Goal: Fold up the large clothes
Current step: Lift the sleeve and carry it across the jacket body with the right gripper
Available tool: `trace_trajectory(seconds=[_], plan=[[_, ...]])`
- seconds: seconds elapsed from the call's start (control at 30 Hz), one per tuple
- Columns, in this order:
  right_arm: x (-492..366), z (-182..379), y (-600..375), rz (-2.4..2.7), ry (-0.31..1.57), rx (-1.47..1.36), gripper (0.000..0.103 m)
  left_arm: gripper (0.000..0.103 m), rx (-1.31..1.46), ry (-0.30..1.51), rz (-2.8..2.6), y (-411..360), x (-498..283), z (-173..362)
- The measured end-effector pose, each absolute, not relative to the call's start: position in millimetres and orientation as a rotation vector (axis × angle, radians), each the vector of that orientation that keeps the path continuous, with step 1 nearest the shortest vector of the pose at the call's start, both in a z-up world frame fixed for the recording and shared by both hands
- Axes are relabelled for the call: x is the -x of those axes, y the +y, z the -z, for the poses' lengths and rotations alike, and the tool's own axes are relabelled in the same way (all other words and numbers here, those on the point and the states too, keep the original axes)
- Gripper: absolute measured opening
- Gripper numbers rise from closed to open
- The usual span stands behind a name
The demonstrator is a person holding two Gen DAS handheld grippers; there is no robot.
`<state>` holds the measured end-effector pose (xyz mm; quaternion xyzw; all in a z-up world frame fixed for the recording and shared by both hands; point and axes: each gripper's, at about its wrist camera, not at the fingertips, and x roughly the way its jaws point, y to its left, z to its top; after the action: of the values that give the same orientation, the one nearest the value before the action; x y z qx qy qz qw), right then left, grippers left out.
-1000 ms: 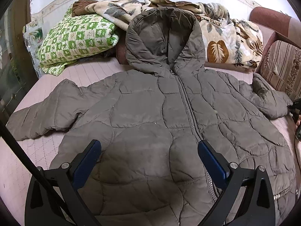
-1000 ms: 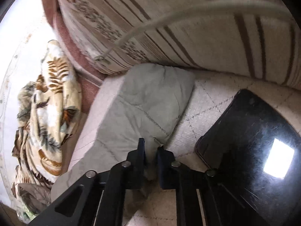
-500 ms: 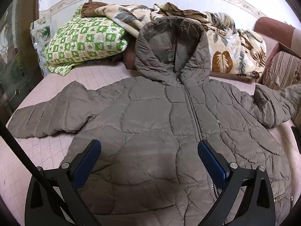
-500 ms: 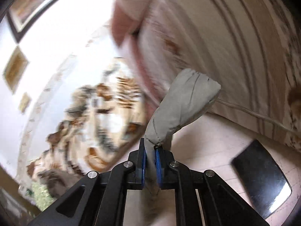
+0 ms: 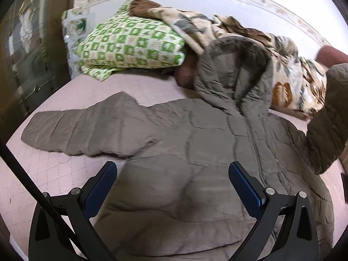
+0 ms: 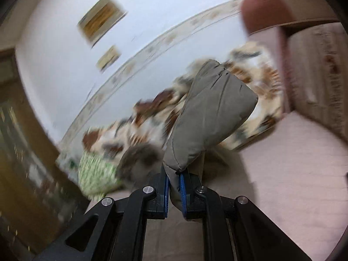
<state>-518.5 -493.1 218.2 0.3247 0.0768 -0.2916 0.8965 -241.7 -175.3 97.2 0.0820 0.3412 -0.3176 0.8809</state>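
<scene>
Nearest to us in the left wrist view, the left gripper (image 5: 173, 187) hangs over the lower front of the jacket (image 5: 195, 174) with its jaws spread wide and nothing between them; the blue pads stand apart above the quilted fabric without touching it. The jacket, a grey-brown hooded puffer, lies face up on the pink quilted bed (image 5: 54, 174), its zipper (image 5: 253, 148) running up the middle. One sleeve (image 5: 87, 130) is stretched out flat to the left of the picture.

In the right wrist view, the right gripper (image 6: 174, 179) has its jaws closed tight on the cuff end of the other sleeve (image 6: 208, 117), which stands up out of the pads and bulges above them. The same lifted sleeve (image 5: 326, 119) shows at the right edge of the left view, raised off the bed and leaning over the jacket's side.

Further back, the hood (image 5: 235, 69) rests against a heap of bedding: a green and white checked pillow (image 5: 130, 45) to the left and a leaf-patterned blanket (image 5: 291, 82) behind and to the right. A reddish sofa arm (image 6: 271, 6) sits at the far right. Behind everything we see a white wall (image 6: 65, 43) with framed pictures (image 6: 101, 19), much blurred in the right view.
</scene>
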Motion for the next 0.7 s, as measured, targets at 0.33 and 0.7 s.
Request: trace_trajectory(seconds=[0.33,0.7], plan=[[368,-113,-405,0.460,0.482,-0.552,0.009,0.102,-0.117,0.742,0.585,-147,209,-95],[296,-39,-334,0.392,0.806,-0.271,0.055,0.102,-0.067,0.793,0.523,-140,188,-88]])
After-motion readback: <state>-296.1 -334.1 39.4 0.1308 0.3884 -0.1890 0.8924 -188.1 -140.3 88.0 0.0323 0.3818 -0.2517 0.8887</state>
